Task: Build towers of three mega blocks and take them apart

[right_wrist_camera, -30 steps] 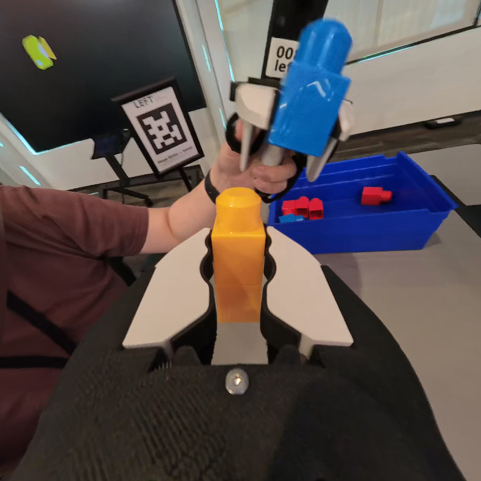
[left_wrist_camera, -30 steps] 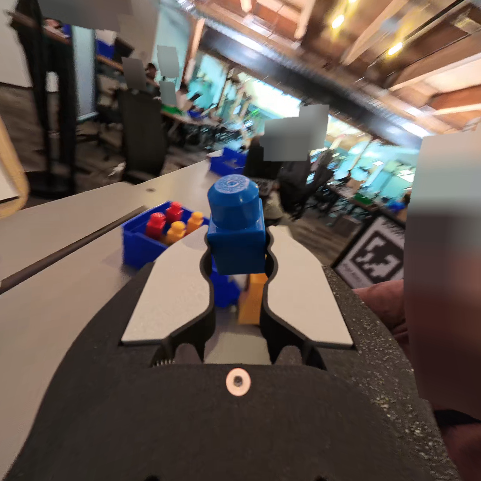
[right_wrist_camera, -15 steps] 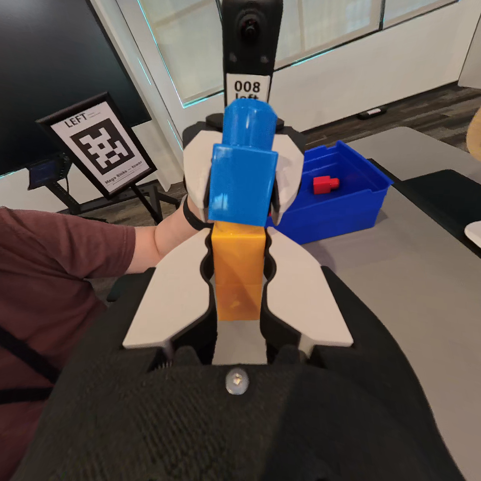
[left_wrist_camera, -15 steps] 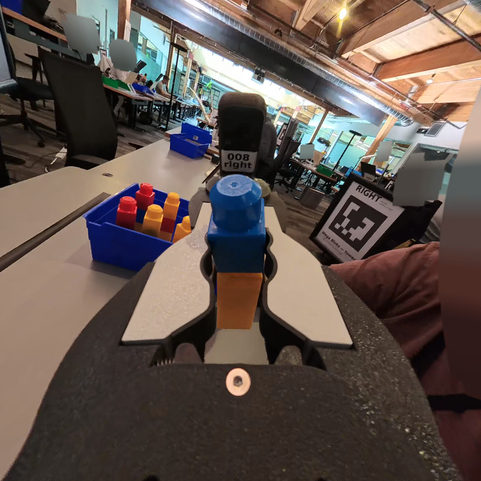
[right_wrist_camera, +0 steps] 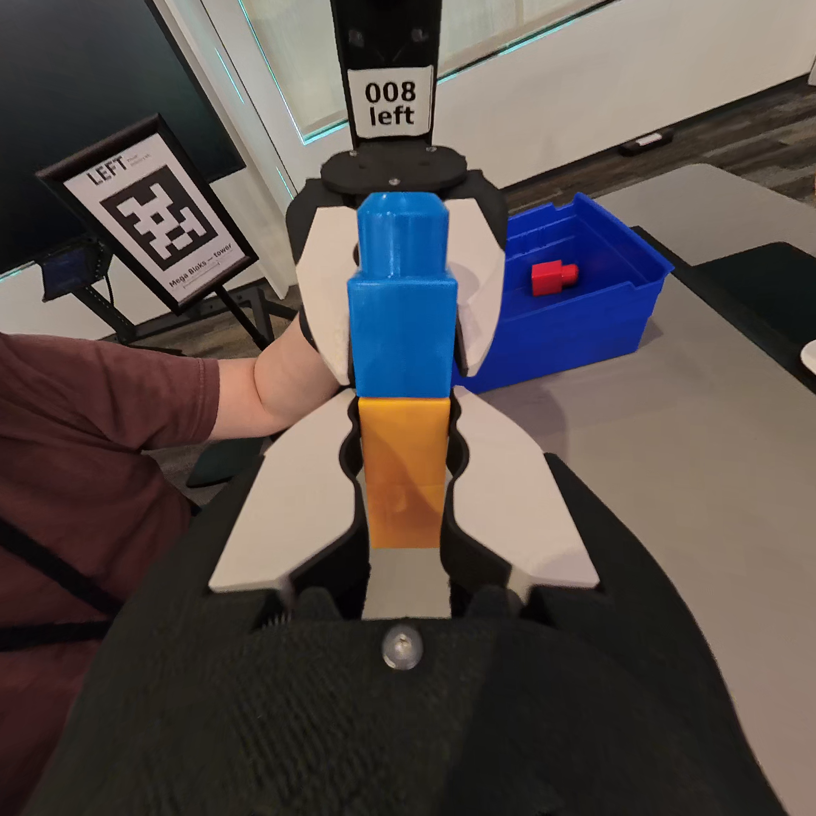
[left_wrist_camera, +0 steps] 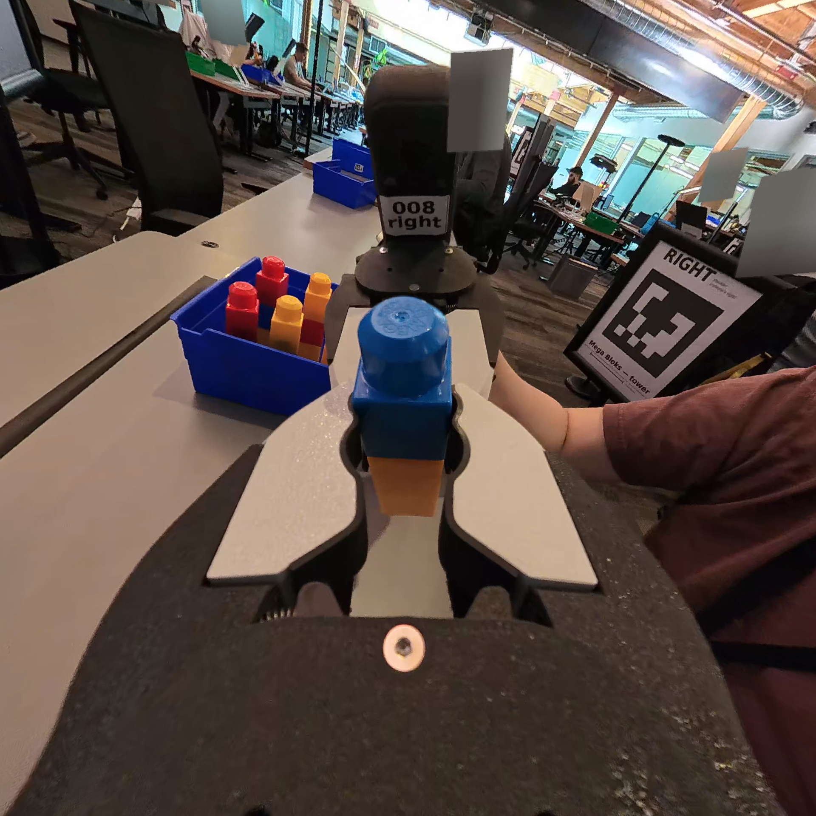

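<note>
Jaws clamped both sides: left gripper [left_wrist_camera: 402, 424] on the blue block [left_wrist_camera: 404, 415], right gripper [right_wrist_camera: 402, 459] on the orange block [right_wrist_camera: 404, 468], the two mated end to end on one shared long axis above the tabletop [right_wrist_camera: 618, 441] edge, grippers facing each other.

A white label with dark lettering [left_wrist_camera: 413, 213] sits on the black body of the right gripper, upper centre of the left wrist view; a like label [right_wrist_camera: 390, 102] sits on the left gripper, top centre of the right wrist view. A framed sign [left_wrist_camera: 662, 326] with a black-and-white square code and printed lines stands at the right edge of the left view; another framed sign [right_wrist_camera: 154, 221] stands at upper left in the right view. The blue block's stud [left_wrist_camera: 402, 319] bears embossed lettering, too small to read.
</note>
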